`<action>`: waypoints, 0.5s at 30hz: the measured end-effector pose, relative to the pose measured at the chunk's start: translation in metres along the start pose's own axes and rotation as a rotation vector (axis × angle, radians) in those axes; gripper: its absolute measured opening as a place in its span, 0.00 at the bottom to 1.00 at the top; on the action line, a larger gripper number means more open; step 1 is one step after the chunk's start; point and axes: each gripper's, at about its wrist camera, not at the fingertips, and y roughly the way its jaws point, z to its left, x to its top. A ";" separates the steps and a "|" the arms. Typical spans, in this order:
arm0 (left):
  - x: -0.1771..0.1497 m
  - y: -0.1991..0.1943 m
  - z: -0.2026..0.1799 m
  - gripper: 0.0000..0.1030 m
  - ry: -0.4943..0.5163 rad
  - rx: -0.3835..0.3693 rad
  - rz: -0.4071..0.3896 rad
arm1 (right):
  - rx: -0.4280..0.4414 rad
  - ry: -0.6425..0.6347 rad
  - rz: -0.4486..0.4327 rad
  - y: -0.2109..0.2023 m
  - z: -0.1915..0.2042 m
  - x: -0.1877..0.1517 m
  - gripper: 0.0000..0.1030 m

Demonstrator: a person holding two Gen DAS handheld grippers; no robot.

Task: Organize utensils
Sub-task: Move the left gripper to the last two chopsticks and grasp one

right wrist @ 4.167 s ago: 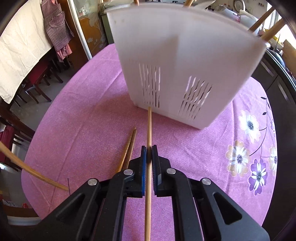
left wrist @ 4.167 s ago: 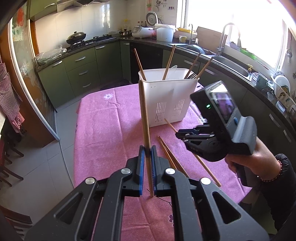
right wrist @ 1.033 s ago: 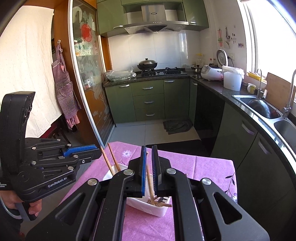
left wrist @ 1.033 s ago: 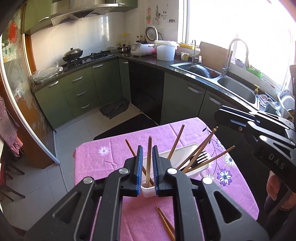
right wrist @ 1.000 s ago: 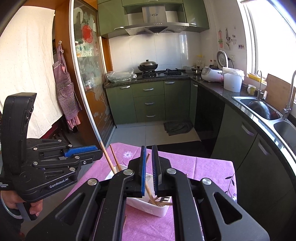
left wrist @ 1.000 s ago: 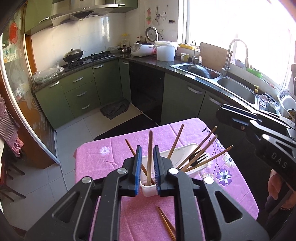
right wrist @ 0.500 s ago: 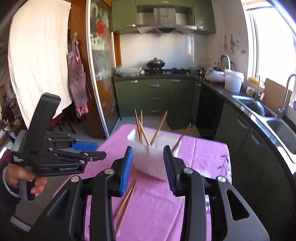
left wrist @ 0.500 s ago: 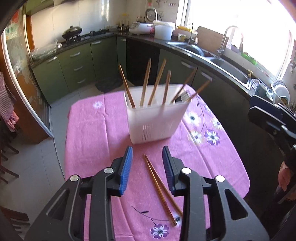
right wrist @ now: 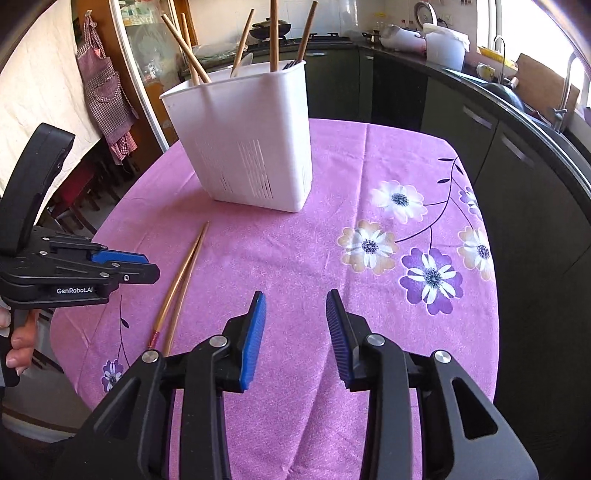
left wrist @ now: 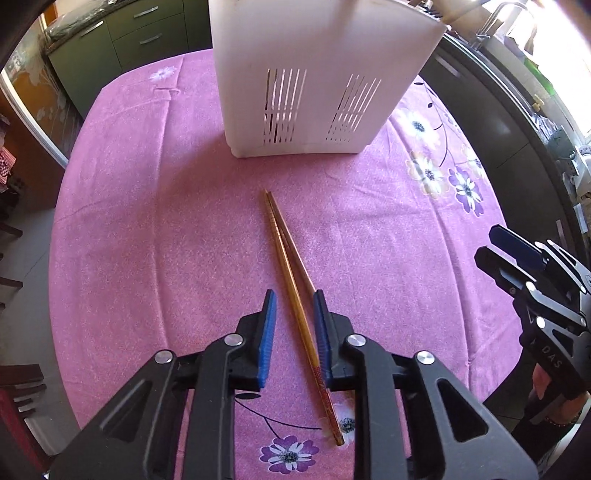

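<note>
- Counter (left wrist: 147, 258): covered by a pink flowered cloth (right wrist: 406, 258) and fills the middle of both views.
- Utensil holder (left wrist: 317, 81): white, slotted, upright at top centre of the left wrist view; in the right wrist view (right wrist: 247, 144) it stands upper left of centre with several chopsticks (right wrist: 273, 33) poking out of it.
- Left gripper (left wrist: 293, 328): low over the counter at bottom centre of its own view and pointed toward the holder. Fingers (left wrist: 267, 339) parted moderately, astride one stick of the loose pair and holding nothing. From the right wrist view it enters at the left edge (right wrist: 125, 266), roughly level, a hand on its grip.
- Right gripper (right wrist: 295, 332): bottom centre of its view, above bare cloth. Fingers (right wrist: 253, 339) wide apart and empty. In the left wrist view it sits at the right edge (left wrist: 517, 251).
- Loose chopstick pair (left wrist: 291, 280): flat on the cloth in front of the holder, tips together near the holder, spreading toward the left gripper; lower left of centre in the right wrist view (right wrist: 181, 284).
</note>
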 end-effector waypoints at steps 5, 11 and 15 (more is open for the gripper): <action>0.008 0.018 -0.003 0.15 -0.016 0.033 0.048 | 0.015 0.005 0.007 0.006 -0.006 0.004 0.33; 0.015 0.033 -0.008 0.12 -0.017 0.071 0.083 | 0.030 0.012 0.013 0.011 -0.009 0.005 0.33; 0.020 0.039 -0.010 0.11 -0.018 0.096 0.098 | 0.038 0.018 0.011 0.011 -0.014 0.004 0.33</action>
